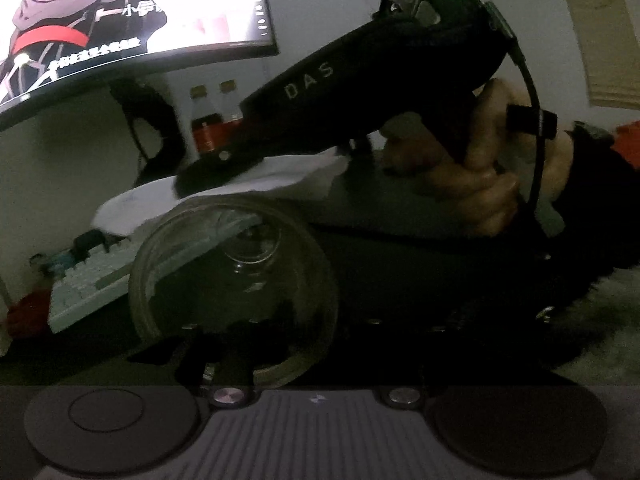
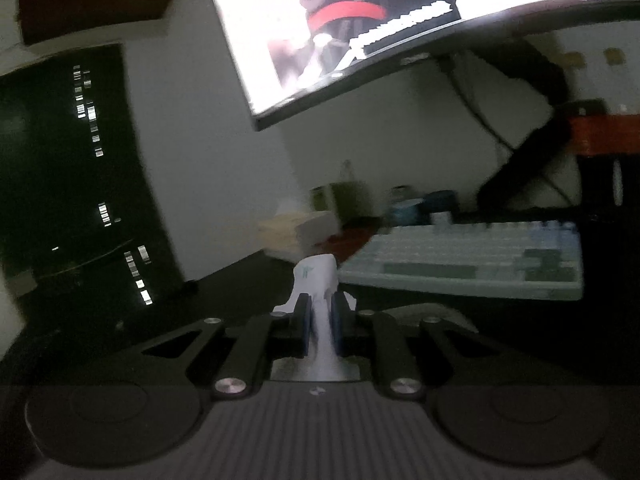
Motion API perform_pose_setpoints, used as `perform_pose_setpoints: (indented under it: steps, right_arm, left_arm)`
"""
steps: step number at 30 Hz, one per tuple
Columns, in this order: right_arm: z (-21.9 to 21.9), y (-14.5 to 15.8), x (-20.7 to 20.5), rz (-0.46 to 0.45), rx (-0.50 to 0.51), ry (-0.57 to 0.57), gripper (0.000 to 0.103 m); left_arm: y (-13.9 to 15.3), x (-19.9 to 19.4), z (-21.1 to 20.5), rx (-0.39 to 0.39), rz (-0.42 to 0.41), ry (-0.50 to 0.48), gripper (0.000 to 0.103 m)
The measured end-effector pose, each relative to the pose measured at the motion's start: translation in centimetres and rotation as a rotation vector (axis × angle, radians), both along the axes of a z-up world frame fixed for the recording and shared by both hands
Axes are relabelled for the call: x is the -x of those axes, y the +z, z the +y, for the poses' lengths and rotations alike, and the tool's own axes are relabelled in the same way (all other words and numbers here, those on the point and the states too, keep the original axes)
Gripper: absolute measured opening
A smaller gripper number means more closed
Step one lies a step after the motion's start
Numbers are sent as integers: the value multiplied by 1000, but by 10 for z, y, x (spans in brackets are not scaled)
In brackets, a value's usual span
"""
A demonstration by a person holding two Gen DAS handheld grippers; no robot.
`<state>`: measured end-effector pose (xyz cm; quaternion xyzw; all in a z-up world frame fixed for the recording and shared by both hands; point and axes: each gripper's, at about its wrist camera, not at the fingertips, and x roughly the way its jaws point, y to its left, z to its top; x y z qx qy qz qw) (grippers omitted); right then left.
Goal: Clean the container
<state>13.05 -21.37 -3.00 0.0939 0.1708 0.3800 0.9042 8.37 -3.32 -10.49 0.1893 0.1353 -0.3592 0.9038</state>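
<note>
A clear glass container [image 1: 236,280] fills the middle of the left wrist view, tilted so its open mouth faces the camera. My left gripper [image 1: 224,356] shows only as dark fingers [image 1: 244,360] overlapping the near lower rim. The gloom hides whether the pads press on the glass. My right gripper [image 1: 192,184], held by a hand [image 1: 476,176], lies across the top outside of the container with a white cloth [image 1: 280,172] under it. In the right wrist view, the right gripper [image 2: 320,320] is shut on that white cloth [image 2: 316,276], which sticks up between the blue pads.
A lit monitor [image 1: 120,20] hangs above the dark desk [image 1: 400,240], with a pale keyboard [image 1: 92,280] behind the container. Two cola bottles [image 1: 208,124] stand at the wall. A dark window [image 2: 72,180] is at left and a tissue box [image 2: 296,232] lies beyond the cloth.
</note>
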Motion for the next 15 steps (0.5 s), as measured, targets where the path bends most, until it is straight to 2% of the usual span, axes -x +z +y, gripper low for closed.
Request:
perform_pose_setpoints:
  steps: [3,6,8,10,14,15]
  right_arm:
    - [-6,0,2,-27,29,-16,14]
    - [-22,-2,-12,8,41,-181,15]
    - [-29,-6,-19,41,18,-235,15]
    - [-27,-7,-14,25,11,-211,15]
    - [-7,-1,8,-34,14,-16,15]
    - [-4,-1,13,-52,29,-10,15]
  left_arm:
    - [-1,-2,2,21,23,-2,21]
    - [-2,-4,6,52,48,-7,23]
    - [-2,-5,7,61,62,-3,25]
    - [-1,-7,9,72,80,-1,27]
    - [0,-11,12,96,103,0,30]
    - [0,-10,12,96,101,1,30]
